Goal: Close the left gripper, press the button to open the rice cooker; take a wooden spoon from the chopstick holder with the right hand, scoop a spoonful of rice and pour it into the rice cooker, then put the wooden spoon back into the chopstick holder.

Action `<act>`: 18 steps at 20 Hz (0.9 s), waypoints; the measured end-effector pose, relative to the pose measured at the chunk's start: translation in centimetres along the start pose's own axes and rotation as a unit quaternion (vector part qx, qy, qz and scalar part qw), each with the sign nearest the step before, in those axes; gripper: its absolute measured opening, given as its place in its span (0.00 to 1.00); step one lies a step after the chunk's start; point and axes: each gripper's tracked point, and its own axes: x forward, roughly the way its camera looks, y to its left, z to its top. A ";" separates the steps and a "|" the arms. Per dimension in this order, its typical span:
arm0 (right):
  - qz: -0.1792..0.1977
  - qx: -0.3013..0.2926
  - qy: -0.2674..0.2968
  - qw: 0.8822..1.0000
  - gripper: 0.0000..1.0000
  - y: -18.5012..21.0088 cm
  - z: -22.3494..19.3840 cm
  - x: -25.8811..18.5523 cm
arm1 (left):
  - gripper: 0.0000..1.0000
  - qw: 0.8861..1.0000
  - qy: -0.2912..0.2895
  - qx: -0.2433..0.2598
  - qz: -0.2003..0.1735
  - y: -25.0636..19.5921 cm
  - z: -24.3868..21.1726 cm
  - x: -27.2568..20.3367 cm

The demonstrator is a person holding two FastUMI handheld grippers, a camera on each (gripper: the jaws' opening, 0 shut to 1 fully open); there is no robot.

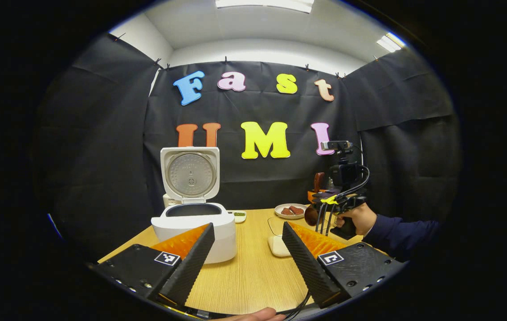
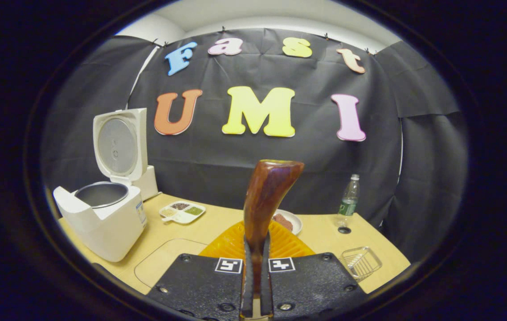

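The white rice cooker (image 1: 193, 225) stands on the wooden table (image 1: 249, 272) with its lid up and its pot showing; in the right gripper view the rice cooker (image 2: 102, 214) is at the left. My left gripper (image 1: 247, 234) is open over the table in front of the cooker, with nothing between its fingers. A hand holds my right gripper (image 1: 325, 200) at the right, shut on the wooden spoon (image 1: 311, 216). The spoon's handle (image 2: 267, 200) rises from between the fingers of my right gripper (image 2: 255, 249). A clear tub with white rice (image 1: 278, 238) lies between the two grippers.
A plate of brown food (image 1: 291, 210) and a small divided dish (image 1: 238, 216) sit at the back of the table. A water bottle (image 2: 348, 200) stands at the far right, and a clear plastic basket (image 2: 362, 261) lies near the right edge. A dark sleeve (image 1: 400, 232) reaches in from the right.
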 end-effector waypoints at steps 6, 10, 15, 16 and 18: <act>-0.086 -0.030 -0.020 0.996 0.08 -0.7 -2.3 1.9 | 0.96 1.000 0.012 0.010 0.004 0.2 -1.0 0.8; -0.107 -0.040 -0.001 0.993 0.10 0.0 -4.5 2.8 | 0.97 1.000 0.015 -0.002 -0.005 -0.2 -1.4 1.2; -0.051 -0.015 0.026 0.998 0.08 3.8 -6.3 2.9 | 0.96 1.000 0.019 -0.004 -0.005 0.2 -2.1 0.8; -0.034 -0.014 0.026 0.999 0.08 4.9 -6.3 2.9 | 0.96 1.000 0.018 -0.006 -0.004 0.3 -2.1 0.7; 0.003 -0.006 0.027 1.000 0.08 6.8 -6.4 2.4 | 0.96 1.000 0.019 -0.011 -0.002 0.6 -2.3 0.5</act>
